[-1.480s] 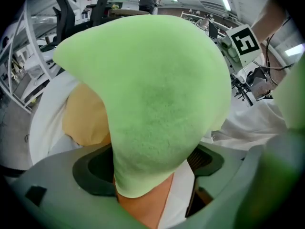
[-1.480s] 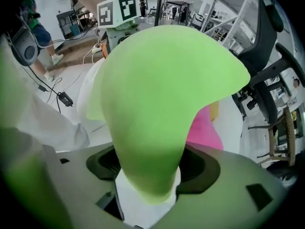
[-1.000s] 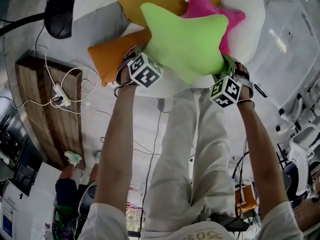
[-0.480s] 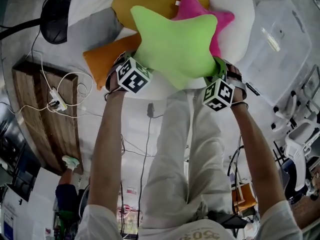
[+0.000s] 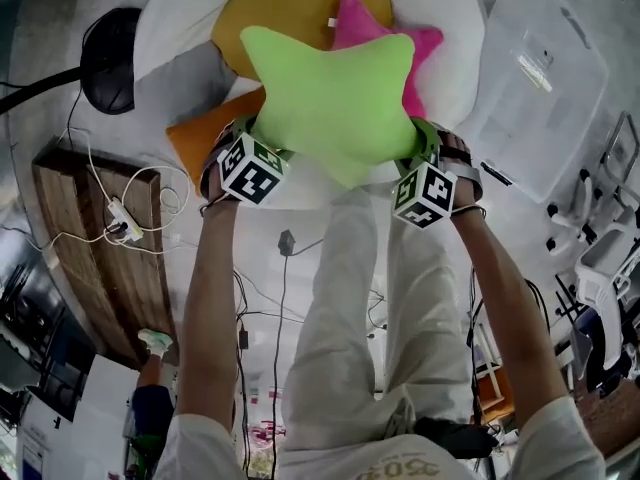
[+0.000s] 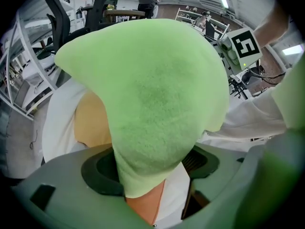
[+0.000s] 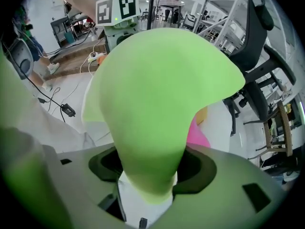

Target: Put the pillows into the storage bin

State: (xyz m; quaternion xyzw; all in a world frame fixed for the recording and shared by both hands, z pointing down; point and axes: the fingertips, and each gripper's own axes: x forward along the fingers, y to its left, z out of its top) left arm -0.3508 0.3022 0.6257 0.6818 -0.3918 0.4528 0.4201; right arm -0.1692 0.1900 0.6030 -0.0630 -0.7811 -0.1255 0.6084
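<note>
Your left tool and right tool each clamp the green star pillow, left of the clear bin.

The right tongs clamp one arm of the green star pillow, which bulges up and fills the middle beyond the jaws. Just right of the pinched arm a pink pillow peeks out. Past the pillow's far edge sit the left tongs; farther right stands a black office chair.
</note>
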